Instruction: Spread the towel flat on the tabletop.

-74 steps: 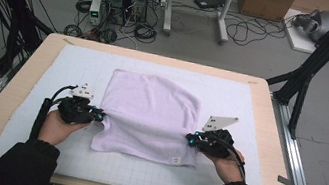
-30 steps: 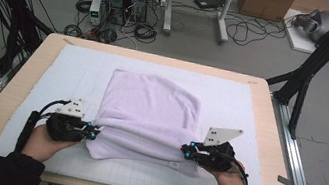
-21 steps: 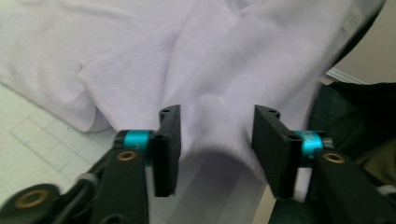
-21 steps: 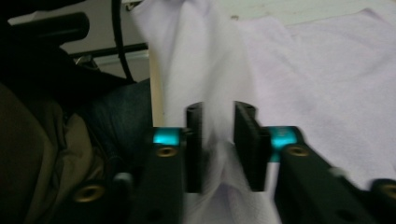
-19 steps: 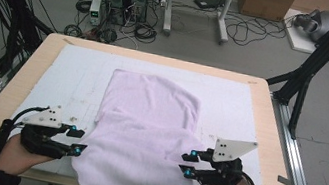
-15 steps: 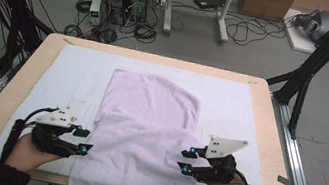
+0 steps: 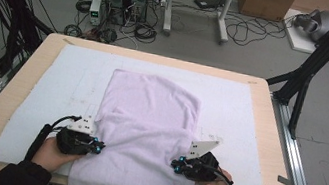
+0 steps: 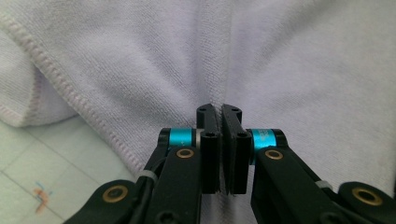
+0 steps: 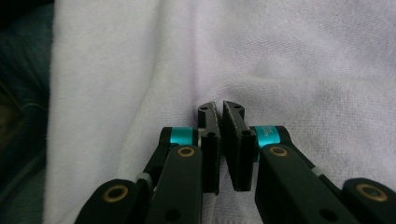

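I had the lavender towel (image 7: 145, 135) spread along the middle of the white mat (image 7: 40, 97) on the surface (image 7: 15, 93), its near part pulled toward me so that it draped over the front edge. My left claw (image 7: 98, 148) sat at the towel's left border and my right claw (image 7: 174, 164) at its right border, both low and near the front of the surface.

In the left gripper view my left claw (image 8: 221, 109) had just clenched, its jaws pressed together with a ridge of terry cloth pinched at the tips, and the stitched hem (image 8: 70, 93) ran off diagonally to one side. In the right gripper view my right claw (image 9: 220, 107) had just clenched the same way, jaws nearly touching, with a fold of the towel (image 9: 280, 70) bunched between the tips.

I judged this to be the grasping step of a fold: both side edges taken, the cloth not yet lifted. The next move called for raising both claws together at an even height, keeping the span between them taut, and carrying the near part forward over the far part so the edges met squarely. A thin pinch could slip, so I would have lifted slowly.
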Demonstrator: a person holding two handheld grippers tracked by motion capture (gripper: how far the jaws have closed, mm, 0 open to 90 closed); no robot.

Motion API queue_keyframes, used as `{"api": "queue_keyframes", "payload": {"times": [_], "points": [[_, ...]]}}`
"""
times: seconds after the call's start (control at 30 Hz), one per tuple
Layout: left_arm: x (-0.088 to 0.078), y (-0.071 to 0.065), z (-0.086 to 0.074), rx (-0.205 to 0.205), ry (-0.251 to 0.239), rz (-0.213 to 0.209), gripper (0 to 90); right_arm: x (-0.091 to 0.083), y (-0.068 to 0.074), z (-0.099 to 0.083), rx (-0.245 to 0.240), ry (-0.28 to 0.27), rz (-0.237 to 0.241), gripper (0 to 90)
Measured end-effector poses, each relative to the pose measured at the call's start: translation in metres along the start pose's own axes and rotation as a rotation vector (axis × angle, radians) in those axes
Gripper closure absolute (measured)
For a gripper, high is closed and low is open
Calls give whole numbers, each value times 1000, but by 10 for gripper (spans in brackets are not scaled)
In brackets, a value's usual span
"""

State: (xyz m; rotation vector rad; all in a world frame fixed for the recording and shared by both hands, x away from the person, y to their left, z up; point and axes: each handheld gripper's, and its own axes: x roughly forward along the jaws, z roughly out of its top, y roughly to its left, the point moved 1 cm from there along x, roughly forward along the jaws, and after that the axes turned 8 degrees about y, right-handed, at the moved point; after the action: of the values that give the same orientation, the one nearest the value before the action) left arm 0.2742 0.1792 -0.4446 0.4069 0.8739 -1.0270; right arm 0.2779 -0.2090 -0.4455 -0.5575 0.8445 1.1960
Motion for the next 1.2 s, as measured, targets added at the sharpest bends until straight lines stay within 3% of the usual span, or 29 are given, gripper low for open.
{"api": "queue_keyframes", "payload": {"times": [0.17,0.23,0.27,0.33,0.4,0.5,0.6,0.7,0.77,0.8,0.83,0.93,1.07,1.2], "points": [[-14,-16,-12,14,-1,-17,864,-9,15,-5,-4,-33,37,868],[-23,-25,-18,20,-7,-28,864,-16,26,-6,-17,-43,85,868],[-29,-30,-20,31,-15,-35,863,-21,32,-6,-30,-54,86,868],[-41,-39,-23,55,-44,-54,846,-33,45,-4,-60,-100,138,863],[-47,-43,-21,62,-67,-35,701,-45,53,1,-95,-140,107,785],[-46,-36,-13,50,-86,-13,628,-48,45,8,-86,-126,26,654],[-31,-24,-4,45,-82,5,614,-34,27,9,-57,-92,-18,614],[-12,-11,4,30,-47,21,599,-15,10,7,-21,-69,-23,615],[-1,-5,5,20,-14,7,607,-4,3,6,-10,-28,-24,635],[3,-3,5,26,13,-3,630,0,2,6,-10,-6,-29,656],[4,-4,3,23,-6,8,687,3,1,6,-24,10,-32,686],[2,-3,0,-6,-8,-3,868,5,2,6,-26,10,18,861],[-4,-12,-7,11,2,2,882,5,5,4,-18,2,48,876],[-23,-30,-20,30,-15,-25,882,-3,24,4,-57,-31,86,876]]}}
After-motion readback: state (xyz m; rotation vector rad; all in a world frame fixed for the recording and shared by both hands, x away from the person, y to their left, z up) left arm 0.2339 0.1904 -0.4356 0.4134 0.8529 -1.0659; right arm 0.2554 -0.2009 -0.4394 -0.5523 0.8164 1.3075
